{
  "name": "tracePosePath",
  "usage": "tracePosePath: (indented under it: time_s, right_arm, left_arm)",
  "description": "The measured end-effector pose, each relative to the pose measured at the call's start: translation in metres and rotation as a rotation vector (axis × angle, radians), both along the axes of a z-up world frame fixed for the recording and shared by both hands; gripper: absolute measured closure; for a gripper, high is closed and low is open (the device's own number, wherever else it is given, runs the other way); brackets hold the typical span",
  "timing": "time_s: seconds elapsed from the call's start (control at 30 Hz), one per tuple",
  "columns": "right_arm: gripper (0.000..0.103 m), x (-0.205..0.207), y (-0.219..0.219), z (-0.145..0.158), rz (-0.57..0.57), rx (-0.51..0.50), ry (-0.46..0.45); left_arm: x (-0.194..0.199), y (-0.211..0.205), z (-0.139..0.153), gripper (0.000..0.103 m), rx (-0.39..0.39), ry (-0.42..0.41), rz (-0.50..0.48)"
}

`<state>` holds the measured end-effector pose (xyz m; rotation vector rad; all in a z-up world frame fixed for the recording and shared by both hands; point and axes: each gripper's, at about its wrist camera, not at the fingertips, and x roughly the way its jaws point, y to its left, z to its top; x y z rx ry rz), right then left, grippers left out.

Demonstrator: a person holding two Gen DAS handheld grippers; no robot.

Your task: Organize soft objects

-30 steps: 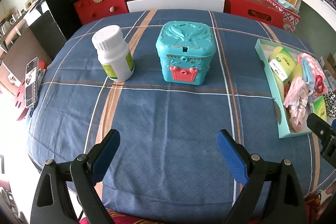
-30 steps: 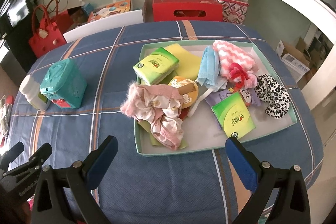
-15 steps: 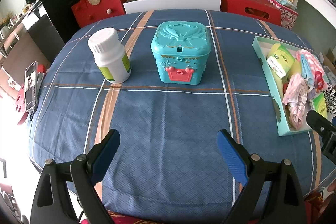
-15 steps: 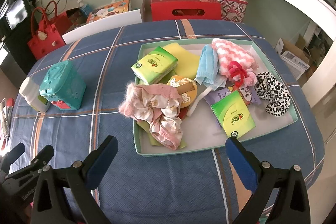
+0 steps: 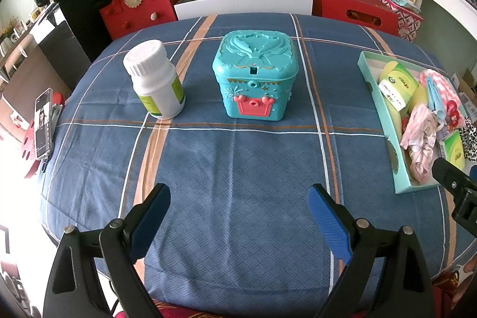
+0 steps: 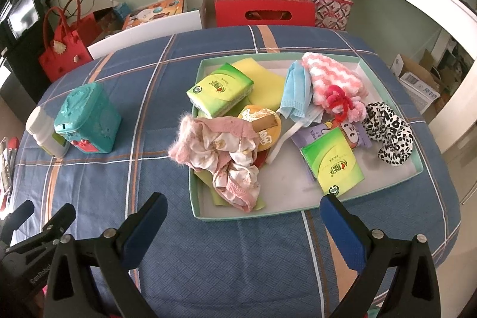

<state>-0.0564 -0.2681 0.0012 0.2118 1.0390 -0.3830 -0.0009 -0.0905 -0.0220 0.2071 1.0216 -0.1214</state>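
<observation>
Right wrist view: one shallow green tray (image 6: 416, 169) is seen on the blue plaid tablecloth (image 6: 226, 258), holding two green tissue packs (image 6: 220, 88), one yellow sponge (image 6: 265, 79), one blue face mask (image 6: 295, 91), one pink-and-white knitted cloth (image 6: 334, 76), one leopard scrunchie (image 6: 390, 136) and one pink crumpled cloth (image 6: 226, 154) draped over its left rim. The tray lies just ahead of the right gripper (image 6: 243, 224), whose jaws are spread and empty. The left gripper (image 5: 238, 213) is likewise spread, facing one teal box (image 5: 255, 79) and one white bottle (image 5: 155, 79).
</observation>
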Motion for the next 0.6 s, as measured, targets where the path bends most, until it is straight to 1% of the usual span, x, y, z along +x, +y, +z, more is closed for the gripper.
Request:
tracePosePath:
  time_s: [0.6]
  right_arm:
    - [0.0, 0.0003, -0.0035, -0.0038, -0.018, 0.023, 0.011]
  left_arm:
    - [0.0013, 0.0017, 0.0004, 0.01, 0.005, -0.005, 0.013]
